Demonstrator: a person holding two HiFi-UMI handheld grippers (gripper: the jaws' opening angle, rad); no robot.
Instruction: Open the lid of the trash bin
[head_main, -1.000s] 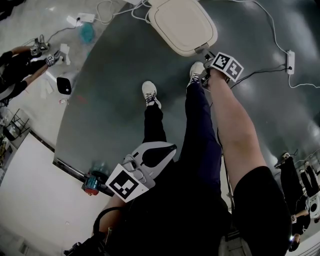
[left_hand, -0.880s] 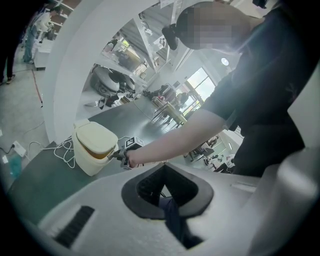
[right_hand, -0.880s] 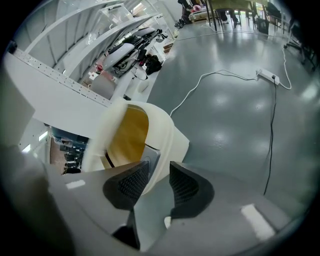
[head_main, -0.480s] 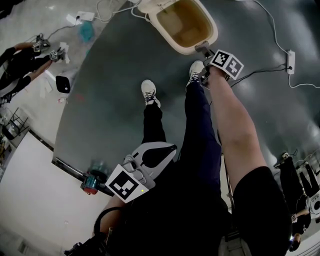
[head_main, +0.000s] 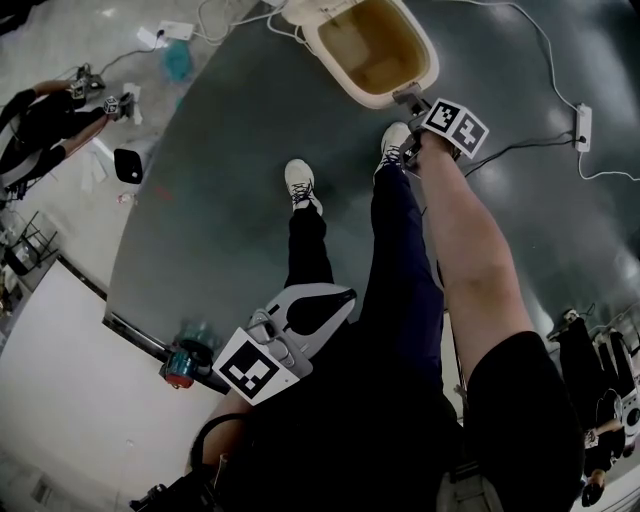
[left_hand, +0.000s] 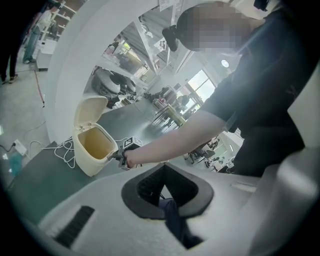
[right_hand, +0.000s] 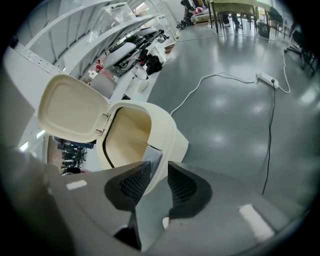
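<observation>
A cream trash bin (head_main: 385, 97) stands on the grey floor ahead of my feet, and its brownish inside shows. Its lid (right_hand: 70, 115) stands up, hinged at the far side, also seen as the lid (left_hand: 90, 112) in the left gripper view. My right gripper (head_main: 407, 97) points down at the bin's near rim. Its jaws are closing, with the rim and a grey front panel (right_hand: 152, 157) between the pads; I see no firm pinch. Low by my left hip, my left gripper (head_main: 345, 295) is shut and holds nothing.
White cables and a power strip (head_main: 583, 125) lie on the floor right of the bin. More cable (head_main: 215, 20) coils behind it. My shoes (head_main: 300, 185) stand just short of the bin. Other people (head_main: 40, 120) work at the far left. Shelving (right_hand: 125, 50) runs behind the bin.
The bin's lid has swung up from flat and shut to standing open, and the inside now shows. Neither gripper has moved.
</observation>
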